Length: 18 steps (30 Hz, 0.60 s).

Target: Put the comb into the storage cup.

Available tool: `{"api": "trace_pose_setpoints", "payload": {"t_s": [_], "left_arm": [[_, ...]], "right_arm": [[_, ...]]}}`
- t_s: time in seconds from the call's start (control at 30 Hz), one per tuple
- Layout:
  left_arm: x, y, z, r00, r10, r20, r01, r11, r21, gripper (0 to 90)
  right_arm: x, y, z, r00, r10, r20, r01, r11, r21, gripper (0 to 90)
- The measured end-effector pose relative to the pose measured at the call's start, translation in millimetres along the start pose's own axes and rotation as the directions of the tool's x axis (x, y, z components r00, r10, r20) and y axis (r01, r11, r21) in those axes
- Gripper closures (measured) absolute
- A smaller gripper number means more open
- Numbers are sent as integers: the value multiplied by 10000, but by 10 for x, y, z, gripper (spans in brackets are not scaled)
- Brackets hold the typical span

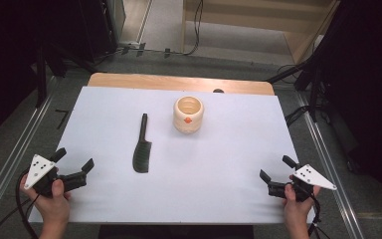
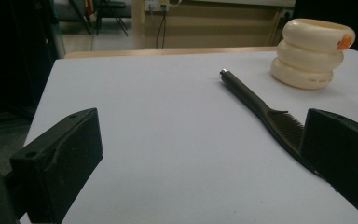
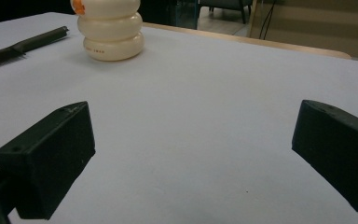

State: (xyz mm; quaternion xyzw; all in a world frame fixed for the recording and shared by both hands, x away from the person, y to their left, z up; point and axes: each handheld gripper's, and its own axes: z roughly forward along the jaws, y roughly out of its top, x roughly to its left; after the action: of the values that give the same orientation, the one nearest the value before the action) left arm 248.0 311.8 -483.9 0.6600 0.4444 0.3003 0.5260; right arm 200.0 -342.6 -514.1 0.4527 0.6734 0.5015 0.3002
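Two things sit out on the white-covered counter (image 1: 129,199), and the nearer one to any tool is the black plastic comb with a long round handle (image 1: 142,147). It lies flat, left of centre, handle pointing away from the person and toothed head toward them, so the wide end is the first part a reaching tool would meet. In the left gripper view the comb (image 2: 265,112) runs diagonally, its toothed head passing just behind the right-hand jaw, yet nothing touches it.

Just beyond and to the right stands the cream-coloured ribbed cup with an orange spot on its side (image 1: 188,114), upright, mouth open to the ceiling, near the comb's handle tip but apart from it. My read: a comb lying beside an open cup suggests the comb is meant to go in, handle or head first I cannot say.

Out at the near corners now. The left tool (image 1: 74,162) rests low at the near left corner, jaws spread wide with bare counter between them, angled toward the comb. The right tool (image 1: 273,172) mirrors it at the near right corner, jaws likewise spread and holding nothing, well apart from both things. Each hand grips its handle at the counter's edge, a ready stance, I judge, before any reach begins.
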Motion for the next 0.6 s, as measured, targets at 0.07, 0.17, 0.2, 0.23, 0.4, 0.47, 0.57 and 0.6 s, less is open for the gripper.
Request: {"api": "trace_pose_setpoints", "payload": {"t_s": [0.07, 0.17, 0.2, 0.23, 0.4, 0.47, 0.57, 0.6], "left_arm": [[-5, 18, 4, 9996, -222, 163, 223, 9997, -69, 0], [-49, 70, 17, 9995, -155, 280, 157, 9999, -71, 25], [-68, 95, 17, 9994, -130, 331, 133, 9999, -88, 40], [-88, 121, 22, 9990, -140, 418, 144, 9999, -93, 58], [-201, 234, 68, 9989, 70, 458, -73, 9999, 70, 234], [-227, 276, 92, 9983, 95, 567, -104, 9998, 159, 327], [-259, 333, 132, 9969, 153, 770, -167, 9997, 186, 477], [-270, 352, 153, 9959, 172, 883, -195, 9995, 257, 519]], "right_arm": [[0, -1, 2, 10000, -8, -63, 8, 10000, 5, 0], [10, -3, 2, 9999, -68, -91, 68, 10000, 31, 0], [15, -4, 4, 9999, -73, -111, 73, 10000, 35, 0], [22, -5, 8, 9999, -97, -121, 97, 9999, 32, 0], [39, -4, 14, 9995, -250, -207, 252, 9996, 108, 0], [42, -4, 15, 9994, -254, -231, 256, 9996, 78, 0], [39, -6, 12, 9993, -242, -290, 243, 9997, 58, 0], [42, -6, 9, 9993, -222, -310, 224, 9997, 62, 0]]}}
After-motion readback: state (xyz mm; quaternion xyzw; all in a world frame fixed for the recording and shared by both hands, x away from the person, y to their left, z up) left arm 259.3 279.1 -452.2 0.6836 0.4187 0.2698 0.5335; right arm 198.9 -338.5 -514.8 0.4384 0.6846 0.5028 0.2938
